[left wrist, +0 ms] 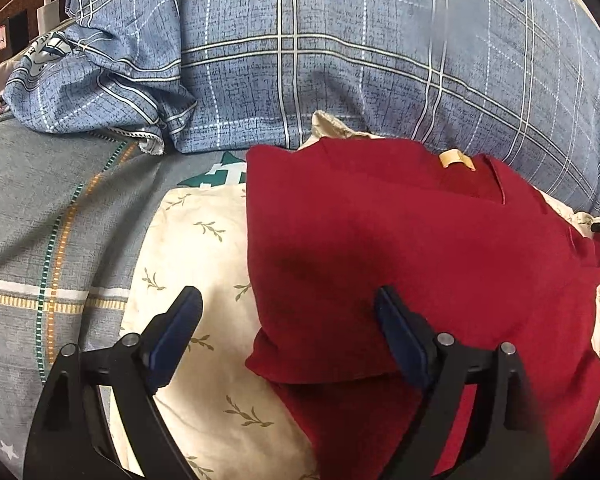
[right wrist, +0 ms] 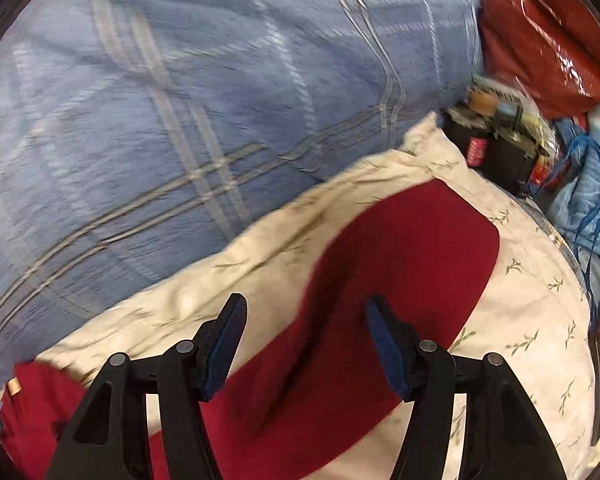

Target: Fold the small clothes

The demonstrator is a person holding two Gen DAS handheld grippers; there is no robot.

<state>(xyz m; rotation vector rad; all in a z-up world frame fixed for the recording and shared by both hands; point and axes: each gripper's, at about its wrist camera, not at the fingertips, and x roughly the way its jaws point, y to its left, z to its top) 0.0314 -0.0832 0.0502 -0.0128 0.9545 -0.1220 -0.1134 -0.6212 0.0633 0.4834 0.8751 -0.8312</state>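
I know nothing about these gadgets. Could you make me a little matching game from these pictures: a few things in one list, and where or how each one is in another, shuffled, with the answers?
Things:
1. red garment
2. cream leaf-print pillow
3. blue plaid quilt
4. left gripper

Descriptions:
A. bunched up behind the pillow
B. open, holding nothing
C. lying on the pillow, partly folded
D. lying on the bed, under the garment

Pairs: 1-C, 2-D, 3-A, 4-B

Soft indoor light; right wrist view motion-blurred, fisheye edges dark.
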